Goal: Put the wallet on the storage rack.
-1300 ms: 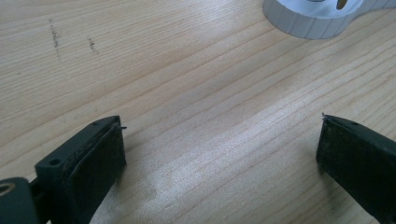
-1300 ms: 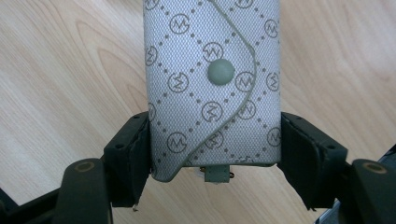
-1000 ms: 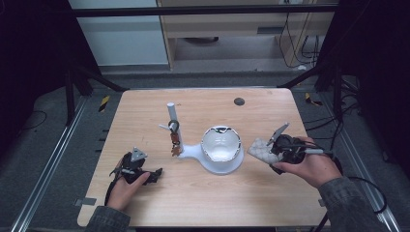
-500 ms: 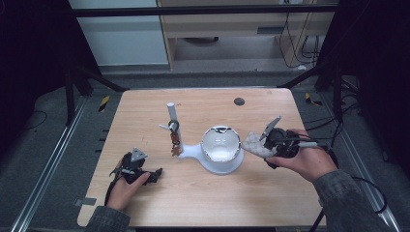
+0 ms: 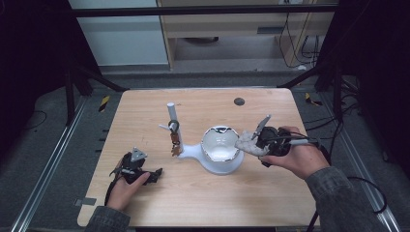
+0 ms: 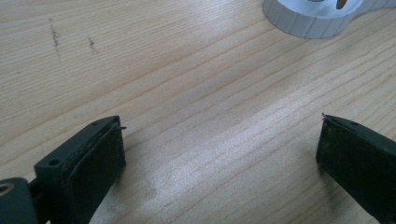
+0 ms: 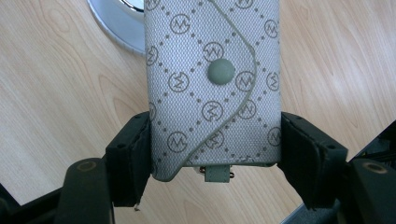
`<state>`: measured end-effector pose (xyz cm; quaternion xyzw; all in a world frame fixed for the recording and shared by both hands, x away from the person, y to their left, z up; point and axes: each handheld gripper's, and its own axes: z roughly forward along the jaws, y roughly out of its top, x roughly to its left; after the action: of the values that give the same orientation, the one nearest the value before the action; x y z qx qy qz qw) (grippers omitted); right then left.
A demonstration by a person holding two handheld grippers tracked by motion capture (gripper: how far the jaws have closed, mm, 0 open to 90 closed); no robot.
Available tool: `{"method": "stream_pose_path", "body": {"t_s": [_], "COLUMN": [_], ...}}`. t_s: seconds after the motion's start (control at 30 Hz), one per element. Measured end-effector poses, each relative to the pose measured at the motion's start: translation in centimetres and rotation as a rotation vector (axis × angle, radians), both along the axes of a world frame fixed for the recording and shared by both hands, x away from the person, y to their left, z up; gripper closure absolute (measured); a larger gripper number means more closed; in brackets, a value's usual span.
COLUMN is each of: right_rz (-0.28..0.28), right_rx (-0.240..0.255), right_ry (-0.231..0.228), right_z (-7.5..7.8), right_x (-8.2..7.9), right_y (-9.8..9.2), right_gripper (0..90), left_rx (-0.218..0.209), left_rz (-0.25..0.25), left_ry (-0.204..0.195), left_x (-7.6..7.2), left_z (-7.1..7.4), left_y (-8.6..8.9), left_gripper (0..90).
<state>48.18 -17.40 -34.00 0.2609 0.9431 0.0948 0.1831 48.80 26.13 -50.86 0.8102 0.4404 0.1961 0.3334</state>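
Right gripper clamped on a grey monogrammed pouch beside the white bowl stand; left gripper jaws apart over bare table.

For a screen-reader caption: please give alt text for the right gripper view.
The right gripper clamps a grey patterned pouch with a snap flap between its two black jaws, above a wooden table. A white dish's rim shows just behind.

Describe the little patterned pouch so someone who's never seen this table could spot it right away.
On the wooden table, look just right of the white bowl-shaped stand. There the right gripper clamps a small grey fabric key pouch, the one thing with a repeating circled-letter print and a round snap on its flap.
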Motion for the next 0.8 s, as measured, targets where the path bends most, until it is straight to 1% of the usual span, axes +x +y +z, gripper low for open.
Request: {"method": "stream_pose_path", "body": {"t_s": [0.53, 0.8], "right_rz": [0.041, 0.061], "right_rx": [-0.018, -0.029], "right_ry": [-0.02, -0.018], "right_z": [0.5, 0.5], "right_x": [0.3, 0.4], "right_y": [2.1, 3.1], "right_gripper": [31.2, 31.2], "left_rx": [-0.003, -0.004], "left_rz": [0.003, 0.004], "left_ry": [0.001, 0.0], "left_x": [0.0, 0.0], "left_z": [0.0, 0.0], "left_y": [0.0, 0.0], "left_gripper": [0.5, 0.5]}}
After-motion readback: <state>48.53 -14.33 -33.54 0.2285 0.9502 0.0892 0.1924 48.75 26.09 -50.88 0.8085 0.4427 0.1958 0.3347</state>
